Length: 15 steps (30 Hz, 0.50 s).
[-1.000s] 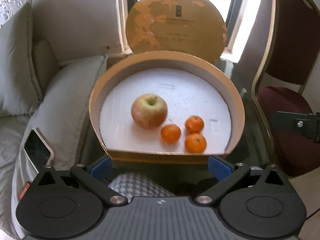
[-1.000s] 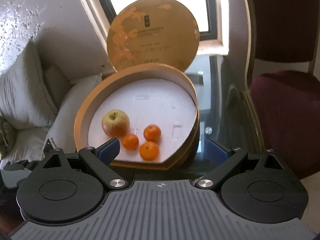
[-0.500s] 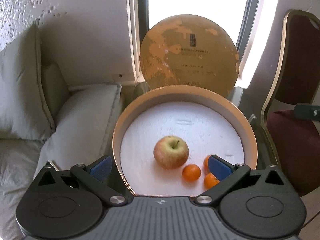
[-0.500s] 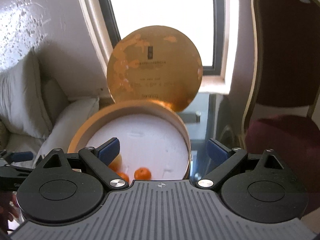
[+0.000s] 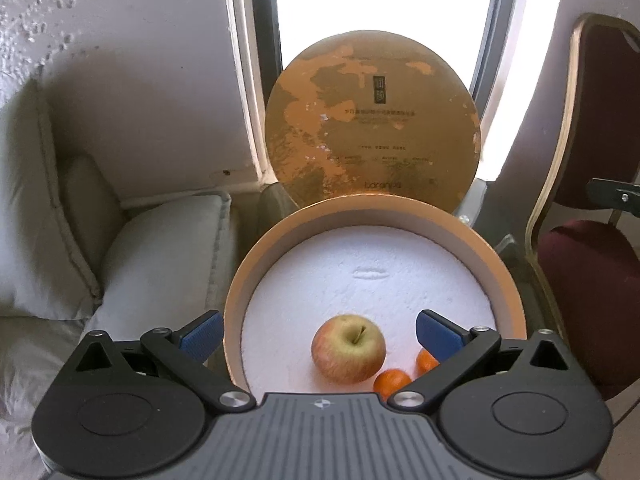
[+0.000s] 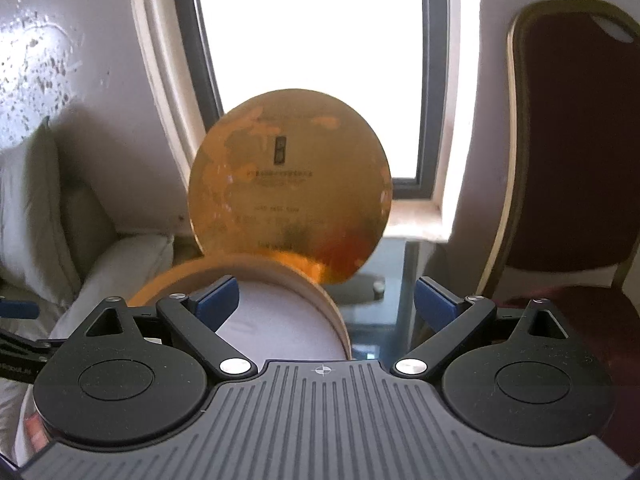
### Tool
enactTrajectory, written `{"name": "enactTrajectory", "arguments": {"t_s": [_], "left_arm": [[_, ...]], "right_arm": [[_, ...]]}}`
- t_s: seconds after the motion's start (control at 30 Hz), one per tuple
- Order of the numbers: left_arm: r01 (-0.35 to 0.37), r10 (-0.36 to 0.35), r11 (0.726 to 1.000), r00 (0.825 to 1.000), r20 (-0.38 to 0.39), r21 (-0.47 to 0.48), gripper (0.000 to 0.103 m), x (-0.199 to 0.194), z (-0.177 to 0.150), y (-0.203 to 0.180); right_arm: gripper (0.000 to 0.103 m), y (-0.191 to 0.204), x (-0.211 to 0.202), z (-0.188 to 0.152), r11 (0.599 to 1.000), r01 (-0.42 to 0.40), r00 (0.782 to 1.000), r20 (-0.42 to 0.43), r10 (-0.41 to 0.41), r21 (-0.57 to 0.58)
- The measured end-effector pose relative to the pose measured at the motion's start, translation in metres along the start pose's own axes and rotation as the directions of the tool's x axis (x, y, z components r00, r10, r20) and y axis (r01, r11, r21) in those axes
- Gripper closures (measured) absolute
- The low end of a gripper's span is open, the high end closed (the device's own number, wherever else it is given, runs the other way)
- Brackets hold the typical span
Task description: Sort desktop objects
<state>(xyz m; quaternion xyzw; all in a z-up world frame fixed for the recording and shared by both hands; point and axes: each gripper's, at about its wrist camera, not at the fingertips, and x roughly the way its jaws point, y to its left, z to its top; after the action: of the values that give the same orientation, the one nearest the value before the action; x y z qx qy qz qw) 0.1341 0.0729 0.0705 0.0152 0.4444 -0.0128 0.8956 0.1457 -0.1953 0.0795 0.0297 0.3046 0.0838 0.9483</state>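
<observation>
Apple (image 5: 348,348) + two tangerines (image 5: 392,382) sit near edge inside box (image 5: 508,300), lid (image 5: 372,128) propped far | left gripper (image 5: 318,334) agape, empty | right gripper (image 6: 326,300) agape, empty | stage unclear: either keep jaws wide over fruit, or clear of rim.

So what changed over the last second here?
Both tools, left and right, pulled back and tilted up, open and empty throughout; the fruit has dropped out of the right view. Apple, tangerines, round box and propped lid stayed put.
</observation>
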Motion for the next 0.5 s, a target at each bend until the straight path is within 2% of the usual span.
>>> {"name": "enactTrajectory", "arguments": {"t_s": [0.27,0.4,0.43,0.5], "left_arm": [[0.032,-0.036,0.998,0.997,0.066,0.057,0.001,0.008,0.055,0.003],[0.097,-0.101,0.994,0.993,0.068,0.051,0.002,0.023,0.079,0.004],[0.081,-0.086,0.995,0.994,0.072,0.061,0.001,0.028,0.085,0.002],[-0.006,-0.001,0.997,0.996,0.091,0.072,0.001,0.045,0.097,-0.001]], "right_arm": [[0.006,-0.011,0.016,0.046,0.999,-0.050,0.999,0.022,0.050,-0.009],[0.005,-0.016,0.038,0.066,0.998,-0.064,0.995,0.070,0.064,0.001],[0.005,-0.017,0.045,0.070,0.998,-0.069,0.994,0.091,0.068,0.004],[0.005,-0.021,0.059,0.077,0.997,-0.070,0.988,0.139,0.068,0.012]]}}
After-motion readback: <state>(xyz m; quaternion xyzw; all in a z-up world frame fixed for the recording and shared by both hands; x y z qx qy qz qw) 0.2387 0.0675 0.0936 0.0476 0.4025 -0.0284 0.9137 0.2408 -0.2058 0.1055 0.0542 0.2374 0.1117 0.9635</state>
